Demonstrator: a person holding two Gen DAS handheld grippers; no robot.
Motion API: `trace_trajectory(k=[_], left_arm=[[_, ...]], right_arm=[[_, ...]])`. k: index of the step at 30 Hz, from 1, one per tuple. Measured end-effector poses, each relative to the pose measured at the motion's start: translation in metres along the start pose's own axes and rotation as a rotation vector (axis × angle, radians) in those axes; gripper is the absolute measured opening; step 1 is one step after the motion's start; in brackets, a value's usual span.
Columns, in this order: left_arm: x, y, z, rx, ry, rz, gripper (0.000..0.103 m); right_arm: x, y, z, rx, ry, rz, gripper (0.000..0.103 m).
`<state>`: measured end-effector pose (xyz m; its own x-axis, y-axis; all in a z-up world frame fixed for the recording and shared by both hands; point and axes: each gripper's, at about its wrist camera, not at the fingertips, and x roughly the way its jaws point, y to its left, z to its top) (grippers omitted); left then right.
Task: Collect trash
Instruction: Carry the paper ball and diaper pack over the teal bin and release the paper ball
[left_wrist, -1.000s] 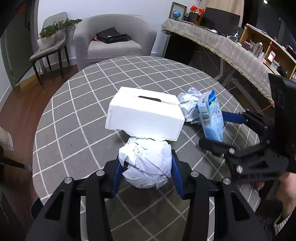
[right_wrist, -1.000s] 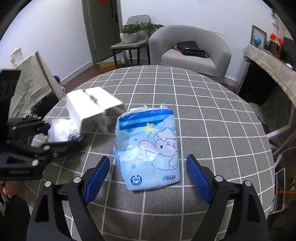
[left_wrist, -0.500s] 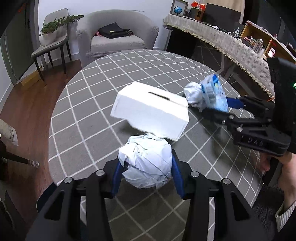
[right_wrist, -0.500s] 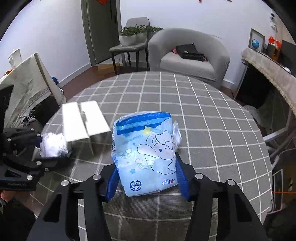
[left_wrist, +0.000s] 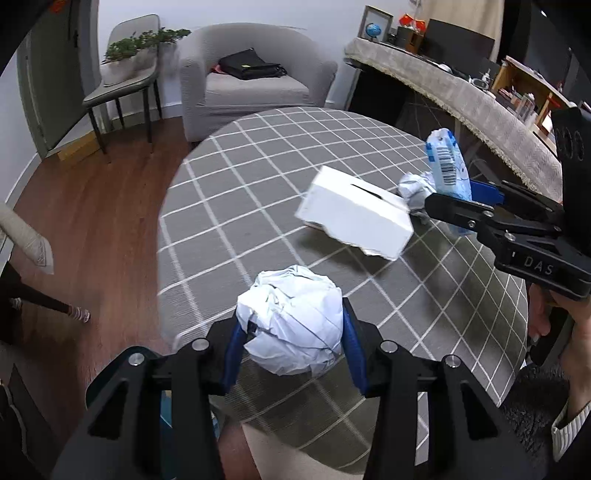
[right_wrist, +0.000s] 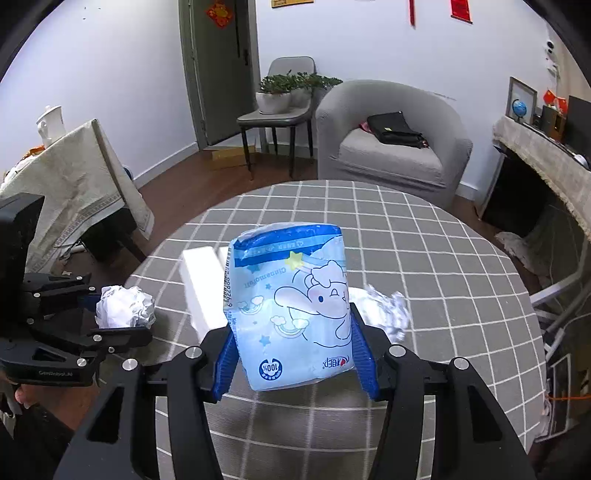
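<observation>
Above the checked surface (left_wrist: 258, 192), the left tool (left_wrist: 291, 336) is clamped on a paper ball (left_wrist: 291, 321) and the right tool (right_wrist: 295, 354), just closed, pinches a blue packet (right_wrist: 291, 306). Both are best kept squeezed and level on the way to a bin, which is not visible; another paper wad (right_wrist: 384, 310) and a white box (left_wrist: 354, 218) remain on the surface.

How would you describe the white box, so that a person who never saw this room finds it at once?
Look at the round table with the grey checked cloth. Near its middle lies the white box, between two crumpled paper balls. It alone has straight edges and a dark slot on top.
</observation>
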<state>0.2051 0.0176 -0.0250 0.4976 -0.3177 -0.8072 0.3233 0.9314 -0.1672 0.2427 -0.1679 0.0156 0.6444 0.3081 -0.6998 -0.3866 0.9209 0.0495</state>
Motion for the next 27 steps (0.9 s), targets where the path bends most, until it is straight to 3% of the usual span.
trace_trajectory(k=[11,27], left_arm=[[-0.028,0.044,-0.015,-0.096,-0.043,0.050,0.050],[-0.047,0.122,-0.066,-0.224,-0.011,0.175,0.050]], right_arm=[[0.002,0.041,0.013,-0.026,-0.043,0.066,0.054],[0.028,0.129,0.027,-0.117,-0.029,0.199,0.054]])
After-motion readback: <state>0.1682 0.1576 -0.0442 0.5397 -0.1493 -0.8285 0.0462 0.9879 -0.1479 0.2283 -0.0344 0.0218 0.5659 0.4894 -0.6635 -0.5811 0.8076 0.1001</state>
